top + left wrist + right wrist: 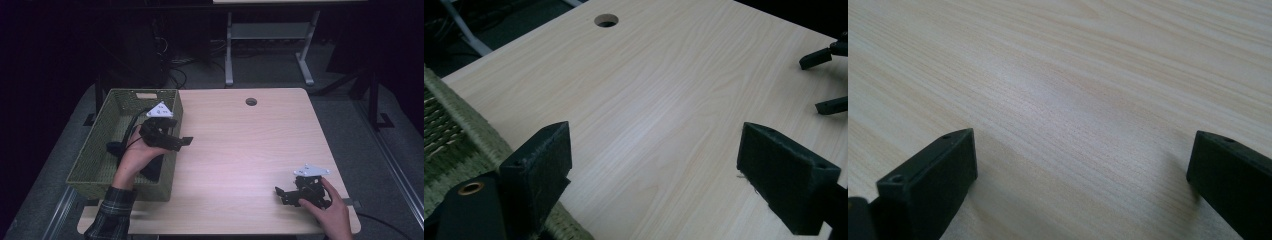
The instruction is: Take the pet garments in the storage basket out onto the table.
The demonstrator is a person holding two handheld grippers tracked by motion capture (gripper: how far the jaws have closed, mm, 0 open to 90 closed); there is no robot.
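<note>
risk: left gripper [186, 141] hangs over basket [100, 150] right rim; low pass would snag woven wall, tip basket off surface [240, 150] left edge. dark item in basket, identity unclear.
left: jaws wide apart, empty, pointing right.
right gripper [280, 194]: near right corner, low on surface, jaws wide apart, empty, pointing left.

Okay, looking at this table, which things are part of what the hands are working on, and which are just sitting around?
In hand:
- green woven basket, with a dark item inside, too dim to name
- left tool, open, at the basket's right rim
- right tool, open, low over the table

Lying about:
- round hole in the tabletop
- white table frame behind
</note>
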